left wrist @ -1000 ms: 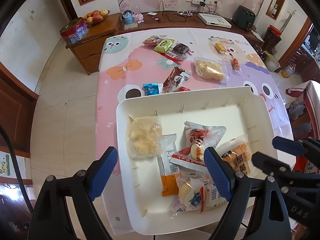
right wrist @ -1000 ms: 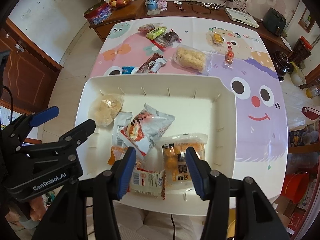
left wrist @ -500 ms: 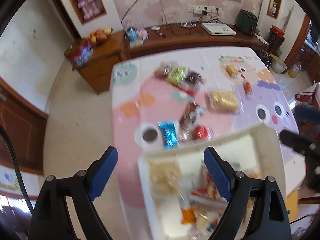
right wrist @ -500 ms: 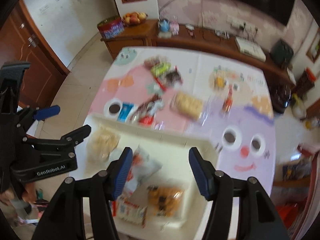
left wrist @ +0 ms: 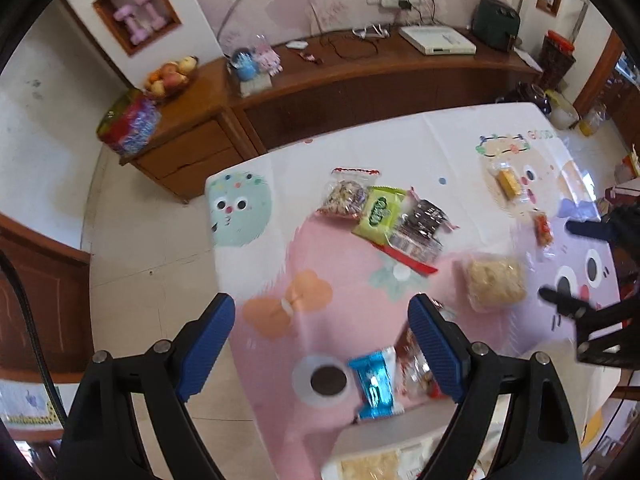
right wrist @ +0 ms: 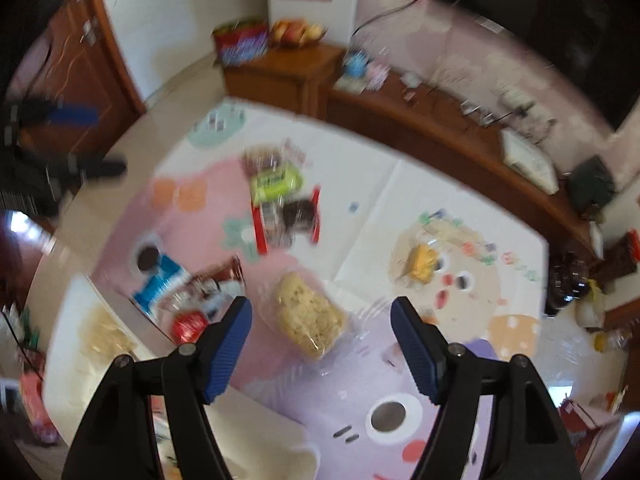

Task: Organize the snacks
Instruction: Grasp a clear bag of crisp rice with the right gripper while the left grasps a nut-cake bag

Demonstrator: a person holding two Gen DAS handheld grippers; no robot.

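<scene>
**Left wrist view.** The left gripper (left wrist: 320, 344) is seen with jaws spread wide and nothing held between them. It hangs above the near end of the cartoon-printed tablecloth (left wrist: 280, 248). Loose snacks are listed as follows: a blue packet (left wrist: 376, 384) just below the jaw gap, beside a brown-and-red wrapper (left wrist: 416, 364) partly hidden by the right finger; a cluster further out made up of a clear nut bag (left wrist: 346, 196), a green packet (left wrist: 382, 210) and a dark chocolate pack (left wrist: 422, 228), overlapping one another; a pale rice-cracker bag (left wrist: 494, 282) to the right; a small yellow cake pack (left wrist: 508, 182) at the far side. The rim of the white tray (left wrist: 380, 450) is glimpsed at the bottom edge, with a pale snack inside.

**Right wrist view (blurred).** The right gripper (right wrist: 322, 344) is likewise shown wide open and empty. The rice-cracker bag (right wrist: 308, 322) lies directly between and beyond its fingers. The blue packet (right wrist: 158, 284) and the tray (right wrist: 80, 320) are noted at lower left, the yellow cake pack (right wrist: 422, 260) at right.

**Step in hand.** A reach from tray to loose snacks is judged to be under way; several packets are not yet collected.

**Next move.** A descent over the cracker bag is called for, with jaws closed gently on its crinkly film, since the contents are likely brittle.
</scene>
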